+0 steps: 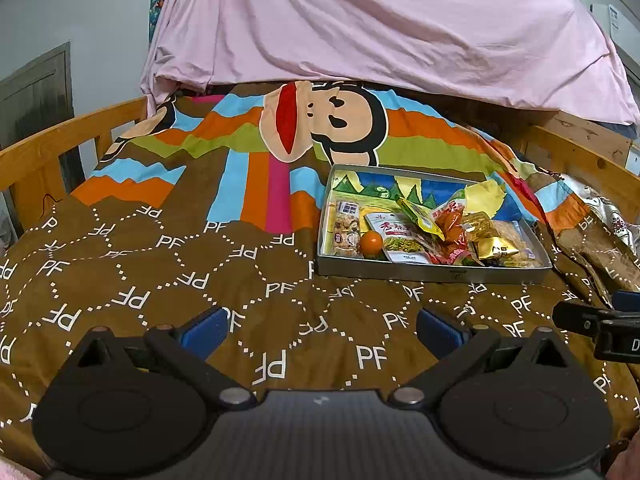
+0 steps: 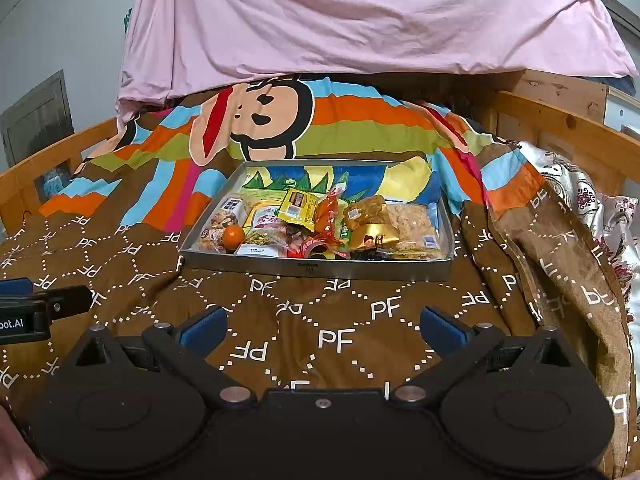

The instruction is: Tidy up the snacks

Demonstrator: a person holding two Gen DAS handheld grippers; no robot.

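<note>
Both grippers, left [image 1: 322, 330] and right [image 2: 324, 330], hover wide apart and empty, blue ribbed pads [image 2: 204, 330] over a soft brown quilt [image 2: 340, 320] printed with white "PF" in dotted diamonds. Beyond them a shallow rectangular metal tray [image 2: 316, 269] lies on the quilt, holding crinkly foil and plastic snack packets [image 2: 298, 204] plus one round orange [image 2: 233, 237]; packet text unreadable. Behind: cartoon monkey print [image 2: 256, 114], wrinkled pink sheet [image 2: 360, 12].

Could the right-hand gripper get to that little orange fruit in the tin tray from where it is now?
Probably yes. The right gripper is open and empty, with only bare bedspread between it and the tray. The orange fruit sits uncovered near the front wall, though packets crowd beside it.
</note>
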